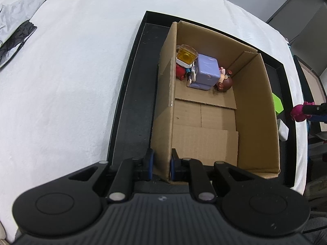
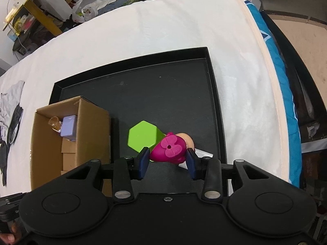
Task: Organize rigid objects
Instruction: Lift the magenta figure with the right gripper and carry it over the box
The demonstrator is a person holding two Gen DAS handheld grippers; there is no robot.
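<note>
A cardboard box (image 1: 255, 110) stands in a black tray (image 1: 132, 102) on a white cloth. Inside it at the far end lie a purple cube toy (image 1: 206, 69), a yellow clear block (image 1: 186, 56), a red figure (image 1: 180, 72) and a brown-haired doll (image 1: 224, 82). My left gripper (image 1: 160, 164) is shut on the box's left wall. My right gripper (image 2: 166, 161) is shut on a magenta toy (image 2: 169, 150) above the tray (image 2: 163, 94), beside a green hexagonal block (image 2: 143, 135). The box also shows in the right wrist view (image 2: 90, 126).
A white object (image 1: 284, 130) and the green block (image 1: 278, 106) lie in the tray right of the box. Grey and black cloth (image 1: 14, 30) lies at the far left. The table edge with a blue strip (image 2: 282, 81) runs on the right. Clutter (image 2: 92, 8) sits on the floor beyond.
</note>
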